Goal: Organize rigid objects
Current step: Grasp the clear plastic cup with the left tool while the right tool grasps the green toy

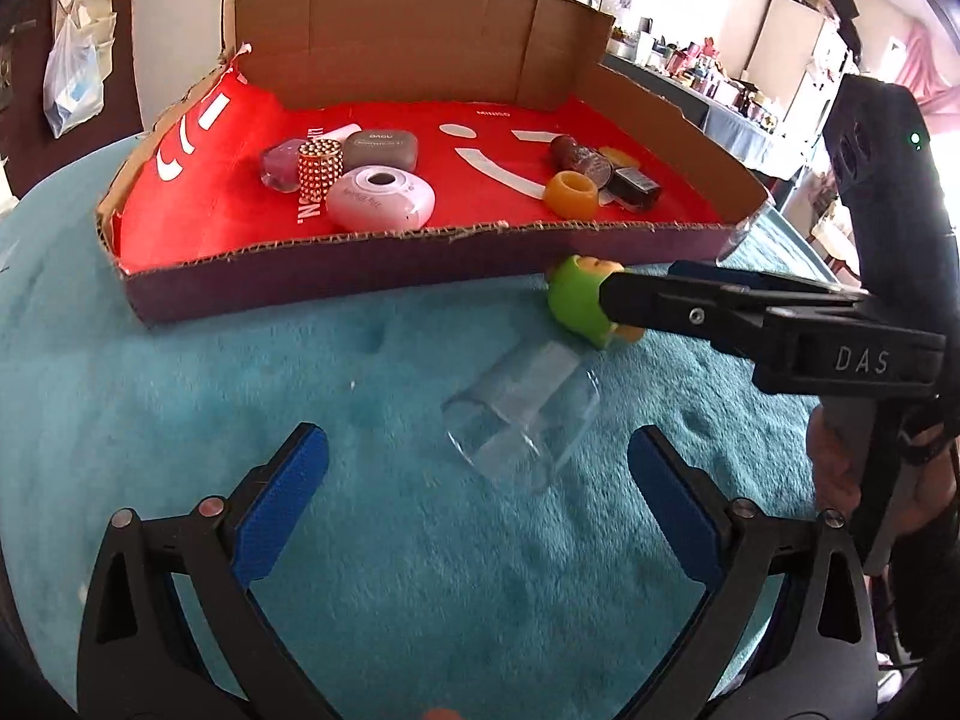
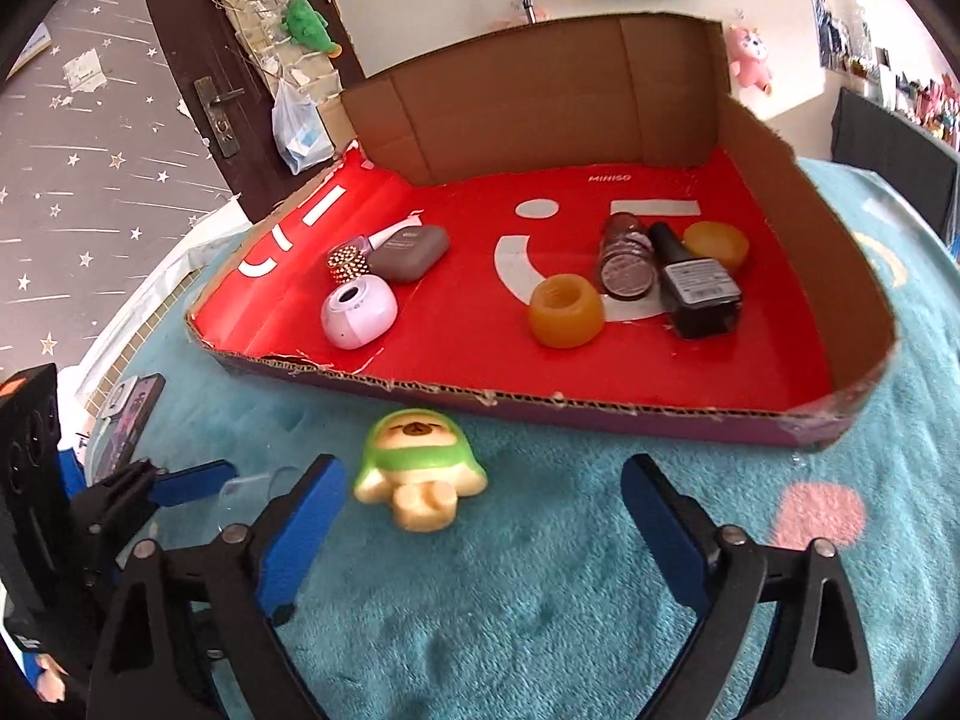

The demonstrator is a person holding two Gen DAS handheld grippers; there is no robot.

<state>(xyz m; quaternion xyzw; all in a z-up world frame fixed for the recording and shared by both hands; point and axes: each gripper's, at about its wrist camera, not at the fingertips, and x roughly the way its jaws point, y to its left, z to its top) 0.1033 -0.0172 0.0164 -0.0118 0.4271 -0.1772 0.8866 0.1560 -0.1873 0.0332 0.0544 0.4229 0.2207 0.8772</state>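
Observation:
A green-and-cream toy figure [image 2: 420,474] lies on the teal blanket just in front of the cardboard tray [image 2: 600,411]. My right gripper [image 2: 483,510] is open around it; the toy sits nearer the left pad and neither pad presses on it. In the left wrist view one right finger [image 1: 660,300] covers part of the toy [image 1: 573,300]. A clear cup [image 1: 522,414] lies on its side just ahead of my open left gripper [image 1: 480,480]. The red-lined tray [image 1: 336,276] holds a pink-white round case [image 1: 381,195], a grey case [image 1: 381,147], a studded cylinder [image 1: 320,171], an orange ring [image 1: 572,195] and a dark bottle [image 2: 699,288].
The teal blanket [image 1: 240,390] covers the surface around the tray. A phone [image 2: 132,414] lies at its left edge. The left gripper [image 2: 174,486] reaches in at the left of the right wrist view. The tray's back wall stands tall; its front wall is low.

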